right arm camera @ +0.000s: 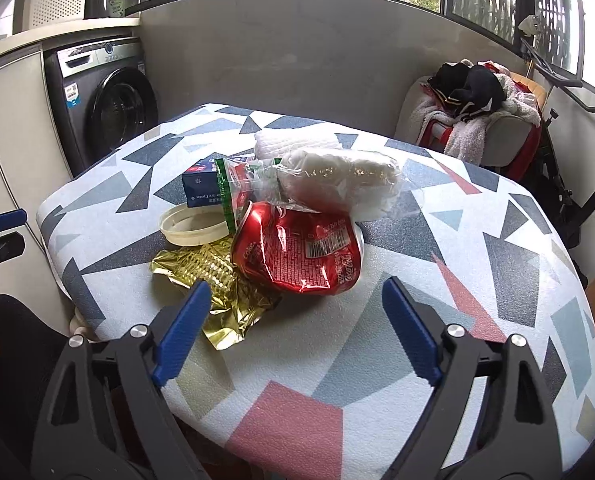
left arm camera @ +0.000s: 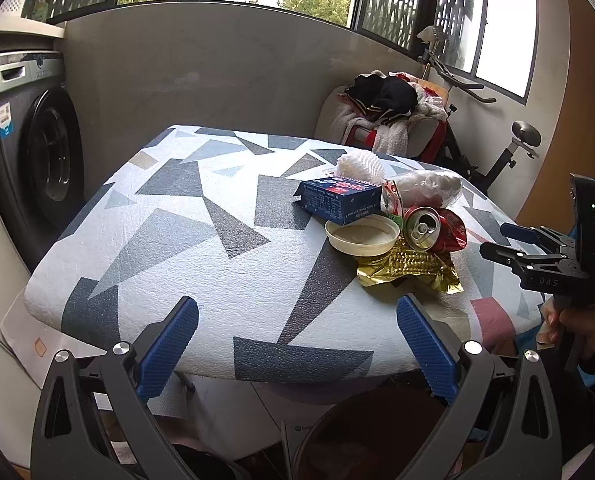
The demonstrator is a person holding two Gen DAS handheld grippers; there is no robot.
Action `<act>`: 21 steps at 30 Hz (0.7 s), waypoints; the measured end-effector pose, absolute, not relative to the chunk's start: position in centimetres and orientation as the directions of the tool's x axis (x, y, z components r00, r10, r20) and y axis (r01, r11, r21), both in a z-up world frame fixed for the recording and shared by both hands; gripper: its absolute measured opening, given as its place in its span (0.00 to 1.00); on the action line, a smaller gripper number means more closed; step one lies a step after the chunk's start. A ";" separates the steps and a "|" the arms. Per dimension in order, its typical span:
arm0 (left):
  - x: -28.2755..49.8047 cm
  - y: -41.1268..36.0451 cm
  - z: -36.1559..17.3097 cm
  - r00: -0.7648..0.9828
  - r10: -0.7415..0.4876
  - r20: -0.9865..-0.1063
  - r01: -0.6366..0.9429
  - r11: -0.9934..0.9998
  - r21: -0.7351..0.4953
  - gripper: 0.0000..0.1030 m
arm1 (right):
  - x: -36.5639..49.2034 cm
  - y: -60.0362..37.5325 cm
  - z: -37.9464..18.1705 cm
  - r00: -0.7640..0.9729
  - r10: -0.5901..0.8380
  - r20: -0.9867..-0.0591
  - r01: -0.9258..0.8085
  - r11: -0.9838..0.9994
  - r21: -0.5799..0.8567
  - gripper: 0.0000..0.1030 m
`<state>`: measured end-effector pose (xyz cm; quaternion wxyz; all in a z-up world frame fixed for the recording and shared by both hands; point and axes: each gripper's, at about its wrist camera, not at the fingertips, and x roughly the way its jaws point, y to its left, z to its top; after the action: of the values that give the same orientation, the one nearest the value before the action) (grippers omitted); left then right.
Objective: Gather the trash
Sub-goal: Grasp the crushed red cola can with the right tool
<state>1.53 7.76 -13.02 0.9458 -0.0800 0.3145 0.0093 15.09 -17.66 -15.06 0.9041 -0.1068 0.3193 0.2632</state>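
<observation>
Right wrist view: the trash sits in one heap on the patterned table (right arm camera: 417, 320), toward its left half. Counted, it holds one crushed red can (right arm camera: 297, 252), one gold foil wrapper (right arm camera: 217, 280), one cream plastic lid (right arm camera: 191, 226), one blue carton (right arm camera: 201, 188), one red-and-green packet (right arm camera: 233, 184), one clear bag of white stuffing (right arm camera: 337, 184) and one white foam net (right arm camera: 293, 140) at the back. The can lies on its side, touching the foil on its left and the clear bag behind it.

The right gripper (right arm camera: 297, 316) hangs over the near part of the table with its two blue pads spread wide and nothing between them. The can lies just beyond the tips, nearer the left pad (right arm camera: 185, 332), which overlaps the foil wrapper in the picture; whether it touches the foil cannot be told. The gripper tilts downward toward the heap.

In the left wrist view the same heap lies on the right side of the table (left arm camera: 177, 240), the can (left arm camera: 433, 232) showing its opened top. The left gripper (left arm camera: 297, 336) stands at the table's near edge, pads wide apart and empty, the heap well ahead and to the right. The right gripper (left arm camera: 509, 244) shows at the far right, a hand (left arm camera: 577, 320) wrapped round its handle.

One washing machine (left arm camera: 37, 140) stands to the left; one chair piled with clothes (left arm camera: 385, 112) stands behind the table.
</observation>
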 end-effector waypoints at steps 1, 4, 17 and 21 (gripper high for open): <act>1.6 7.8 -13.1 0.801 -0.033 -0.598 -0.070 0.986 -0.149 0.94 | 15.3 -17.3 -15.0 0.658 0.412 -0.631 -0.549 0.835 -0.028 0.81; 1.8 7.9 -13.4 0.797 -0.035 -0.603 -0.073 0.985 -0.153 0.94 | 16.2 -16.2 -15.0 0.655 0.424 -0.626 -0.560 0.828 -0.025 0.78; 2.1 7.5 -14.4 0.789 -0.053 -0.613 -0.070 0.982 -0.175 0.94 | 21.8 -10.6 -17.5 0.587 0.392 -0.708 -0.520 0.853 0.041 0.60; 2.2 7.7 -14.4 0.789 -0.055 -0.612 -0.072 0.981 -0.181 0.94 | 21.4 -10.4 -17.5 0.591 0.381 -0.711 -0.530 0.848 0.015 0.33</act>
<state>2.19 7.73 -14.36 0.9407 -0.0978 0.3249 0.0045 21.43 -10.41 -17.46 0.8863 -0.0997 0.3722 0.2571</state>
